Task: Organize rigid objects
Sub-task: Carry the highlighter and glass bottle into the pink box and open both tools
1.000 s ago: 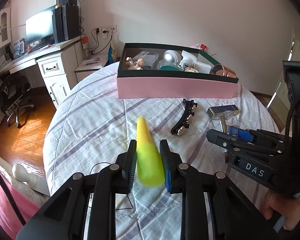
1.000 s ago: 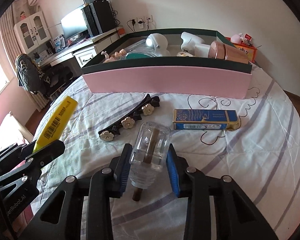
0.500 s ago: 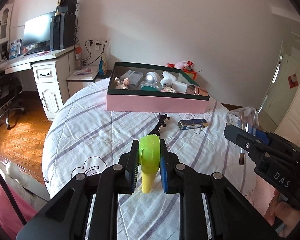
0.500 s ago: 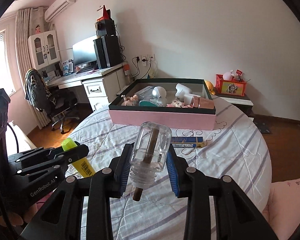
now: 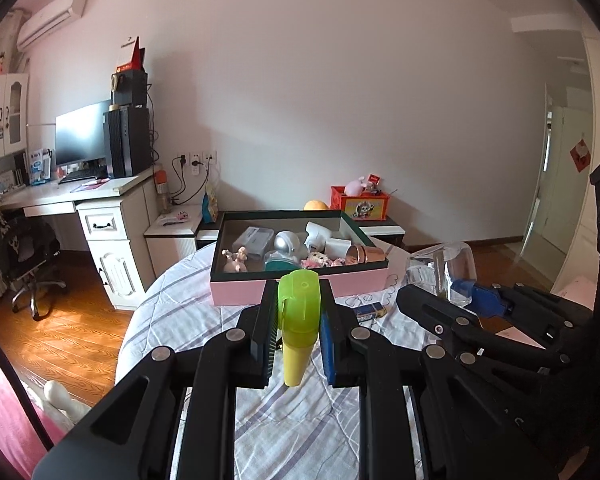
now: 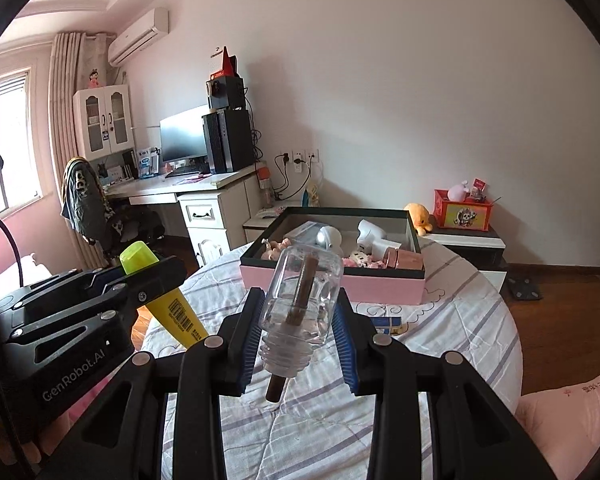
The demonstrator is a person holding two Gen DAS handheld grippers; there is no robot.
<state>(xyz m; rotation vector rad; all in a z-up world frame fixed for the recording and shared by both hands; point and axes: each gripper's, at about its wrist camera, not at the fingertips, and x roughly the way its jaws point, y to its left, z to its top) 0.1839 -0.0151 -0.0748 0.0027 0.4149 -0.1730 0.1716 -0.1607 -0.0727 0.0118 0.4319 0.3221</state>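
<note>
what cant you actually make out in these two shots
- Small blue box on the bed: partly hidden by gripper fingers in both wrist views; print too small to read.
- Pink box: its near wall and the clear bottle hide part of the contents in the right wrist view.
- Yellow tube: the left gripper covers its sides.

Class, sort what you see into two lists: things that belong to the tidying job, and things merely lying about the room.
Job: yellow tube in left gripper; clear bottle in right gripper; pink box; small blue box on bed.

Lying about: monitor; office chair; red toy box; air conditioner.
</note>
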